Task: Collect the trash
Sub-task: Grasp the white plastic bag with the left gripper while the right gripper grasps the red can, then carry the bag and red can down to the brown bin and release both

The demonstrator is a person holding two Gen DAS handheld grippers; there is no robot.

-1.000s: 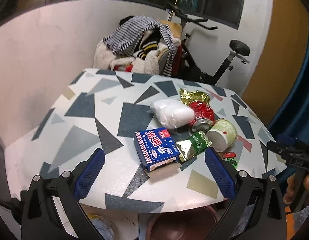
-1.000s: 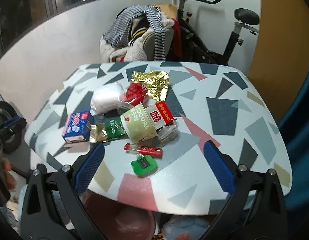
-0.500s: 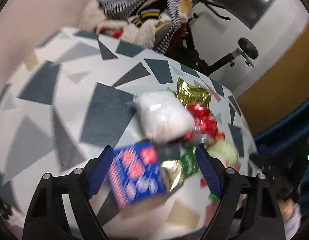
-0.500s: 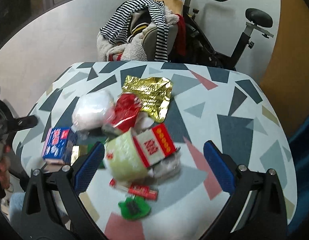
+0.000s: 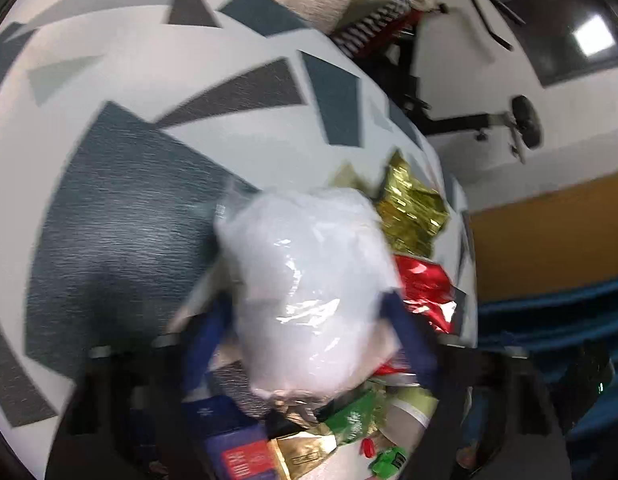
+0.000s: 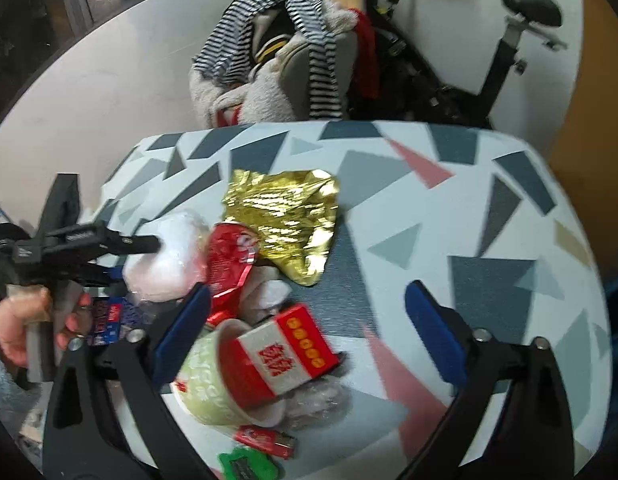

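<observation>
One red carton (image 6: pixel 285 356): yellow dots, white characters.

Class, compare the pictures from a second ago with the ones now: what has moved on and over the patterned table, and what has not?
The left claw has swung in from the table's near edge and been closing around the white plastic bag. The right claw has advanced over the yogurt cup and red-and-white box, closing slightly, holding nothing. The trash lies where it was.

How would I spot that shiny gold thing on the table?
Find the table patterned with triangles and the trash heaped on its left half. At the pile's far edge lies the gold foil wrapper, crumpled and flat. It is the only metallic gold piece, just beyond the red can.
</observation>
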